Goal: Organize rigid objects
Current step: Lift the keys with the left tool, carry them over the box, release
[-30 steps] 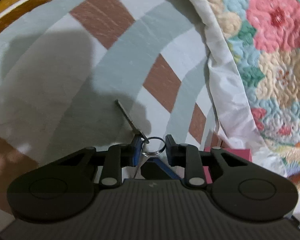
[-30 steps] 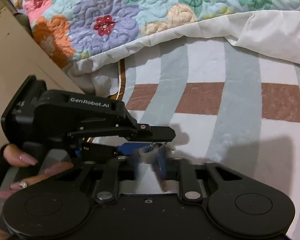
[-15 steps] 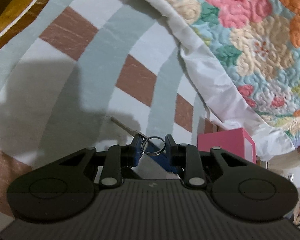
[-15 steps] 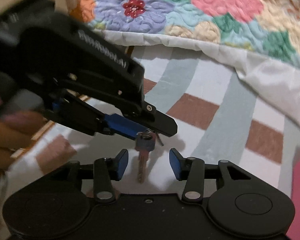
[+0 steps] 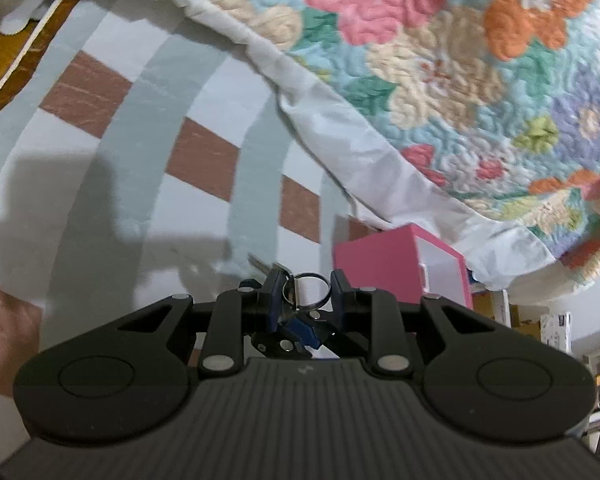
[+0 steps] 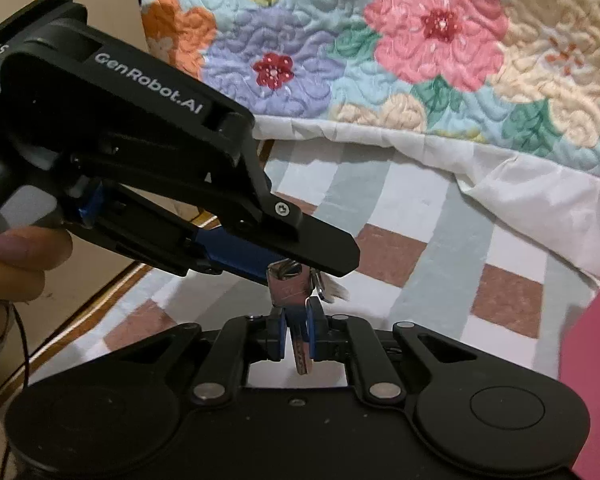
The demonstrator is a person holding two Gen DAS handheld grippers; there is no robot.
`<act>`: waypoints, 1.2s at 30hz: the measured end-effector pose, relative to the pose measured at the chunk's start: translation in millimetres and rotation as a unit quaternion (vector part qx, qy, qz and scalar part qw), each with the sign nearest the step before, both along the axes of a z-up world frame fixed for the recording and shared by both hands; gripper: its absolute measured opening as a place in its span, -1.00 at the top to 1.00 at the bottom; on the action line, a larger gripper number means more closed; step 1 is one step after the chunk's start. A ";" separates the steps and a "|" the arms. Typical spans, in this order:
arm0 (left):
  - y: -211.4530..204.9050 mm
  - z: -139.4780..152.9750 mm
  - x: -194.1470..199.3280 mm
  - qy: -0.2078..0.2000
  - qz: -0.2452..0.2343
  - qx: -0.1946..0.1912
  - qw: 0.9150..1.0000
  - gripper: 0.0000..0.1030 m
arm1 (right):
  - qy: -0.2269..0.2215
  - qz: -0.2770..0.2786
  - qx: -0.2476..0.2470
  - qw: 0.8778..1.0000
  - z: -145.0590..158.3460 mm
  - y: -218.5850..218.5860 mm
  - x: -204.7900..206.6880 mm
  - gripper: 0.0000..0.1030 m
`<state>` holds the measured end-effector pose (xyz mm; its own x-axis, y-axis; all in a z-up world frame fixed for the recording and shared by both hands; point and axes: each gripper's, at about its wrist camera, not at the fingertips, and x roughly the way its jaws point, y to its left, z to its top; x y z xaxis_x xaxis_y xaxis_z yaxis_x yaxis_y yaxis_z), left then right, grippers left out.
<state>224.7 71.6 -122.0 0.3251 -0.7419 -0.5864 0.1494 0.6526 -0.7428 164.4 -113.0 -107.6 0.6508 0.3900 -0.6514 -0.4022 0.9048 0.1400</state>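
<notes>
Over a striped bedspread [image 5: 204,128] of grey-green, white and rust-brown bands, both grippers hang together, and the keys are the whole story. Left gripper [image 5: 303,286] first: in its own view the jaws sit narrow, clamped across a metal key ring [image 5: 308,289], and a key blade [image 5: 257,261] pokes out toward eleven o'clock past the left pad. Now the right wrist view: the left gripper [image 6: 324,258] crosses in from nine o'clock, a person's hand [image 6: 14,256] wrapped on its handle. Beneath its tip dangles a silver key [image 6: 290,292], and the right gripper [image 6: 298,330] has its blue pads pressed on that key's shank, jaws closing to a sliver, the blade's end pointing back toward six o'clock.

Around them, a quilted floral cover [image 5: 440,80] in pink, orange, lilac and teal fills the upper field toward one o'clock, its white underside [image 5: 364,148] folded along the edge. A pink box [image 5: 384,264] with a white inner face stands just right of the left gripper's tip, at three o'clock. Brown wood [image 5: 4,52] with a white cord shows at ten o'clock. A tan panel [image 6: 60,264] rises at nine o'clock in the right view.
</notes>
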 end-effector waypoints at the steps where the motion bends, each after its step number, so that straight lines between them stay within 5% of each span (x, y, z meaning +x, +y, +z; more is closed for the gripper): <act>1: -0.9 4.2 -3.7 -0.002 -0.001 0.001 1.000 0.53 | 0.003 -0.002 0.002 1.000 4.3 -1.3 -2.8 0.78; 14: -31.6 70.8 -61.8 -0.070 -0.043 0.032 0.996 0.53 | -0.017 -0.006 0.005 1.000 68.3 -27.2 -60.0 0.86; 25: -102.8 144.2 -90.4 -0.117 -0.094 0.047 0.988 0.53 | -0.040 -0.012 0.001 0.999 130.8 -85.2 -92.2 0.89; 36: -203.3 127.0 -88.8 -0.076 -0.131 0.084 0.985 0.53 | 0.007 -0.104 0.023 0.994 111.0 -164.4 -112.6 0.90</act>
